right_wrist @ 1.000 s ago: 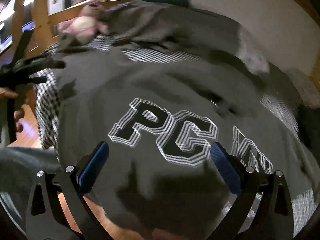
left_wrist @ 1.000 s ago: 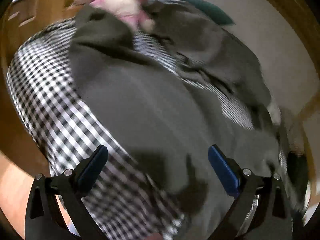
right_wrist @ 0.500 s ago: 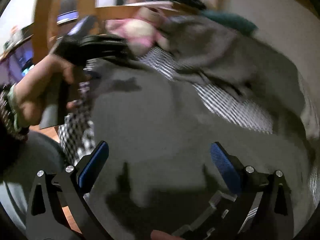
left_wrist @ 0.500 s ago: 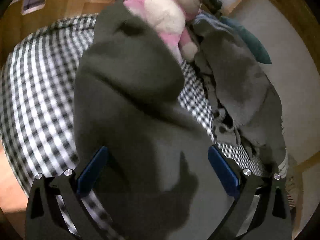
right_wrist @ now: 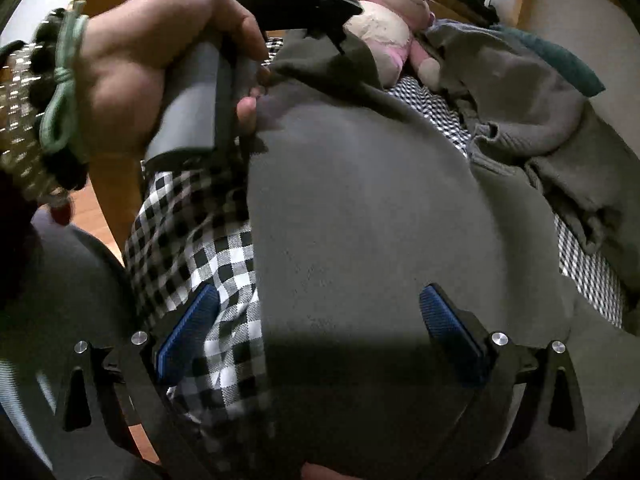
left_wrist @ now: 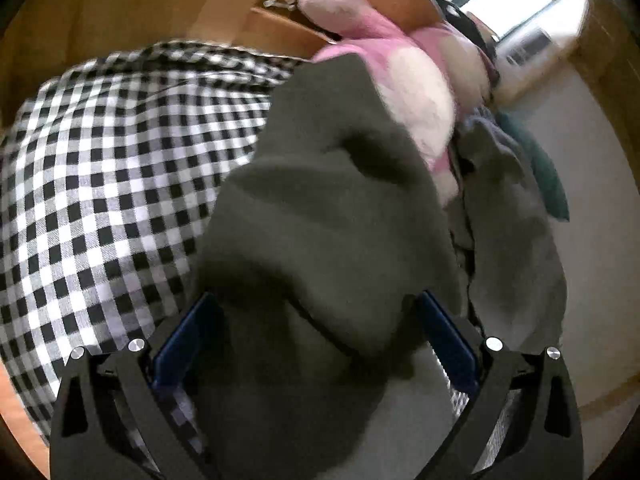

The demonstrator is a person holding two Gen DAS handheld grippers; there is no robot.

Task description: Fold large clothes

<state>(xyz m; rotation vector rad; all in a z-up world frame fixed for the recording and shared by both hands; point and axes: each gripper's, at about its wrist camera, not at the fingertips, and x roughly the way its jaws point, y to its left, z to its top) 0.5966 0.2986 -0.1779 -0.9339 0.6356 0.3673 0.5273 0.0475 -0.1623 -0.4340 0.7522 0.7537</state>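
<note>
- Left wrist view: the left tongs [left_wrist: 314, 344] are spread wide open, blue pads far apart, nothing pinched. A bunched-up fold of the dark olive-grey sweatshirt [left_wrist: 320, 220] sits right between and in front of them, humped up and a bit blurry.
- Same view, the sweatshirt lies on a bed with a black-and-white checked sheet [left_wrist: 100, 184], which fills the left side.
- Past the far edge of the sweatshirt there's a pink and cream plush toy [left_wrist: 416, 80], touching or just behind the fabric, can't tell which. To the right is a second, lighter grey garment [left_wrist: 516, 220] in a crumpled heap, with something teal [left_wrist: 548, 176] poking out along the pale wall.
- Wooden bed frame [left_wrist: 168, 4] runs across the top.
- Right wrist view: the right tongs [right_wrist: 320, 332] are open too, gaping wide and holding nothing. They hover over a broad, mostly flat stretch of the sweatshirt [right_wrist: 360, 240], whose left edge lies over the checked sheet [right_wrist: 192, 240].
- Upper left, the person's left hand [right_wrist: 132, 64] grips the grey handle of the other tool, with a green hair tie [right_wrist: 64, 92] and dark beads at the wrist. That tool's black tip sits at the sweatshirt's far corner.
- Plush toy [right_wrist: 392, 32] lies beyond, and the lighter grey garment [right_wrist: 532, 108] is piled on the right.
</note>
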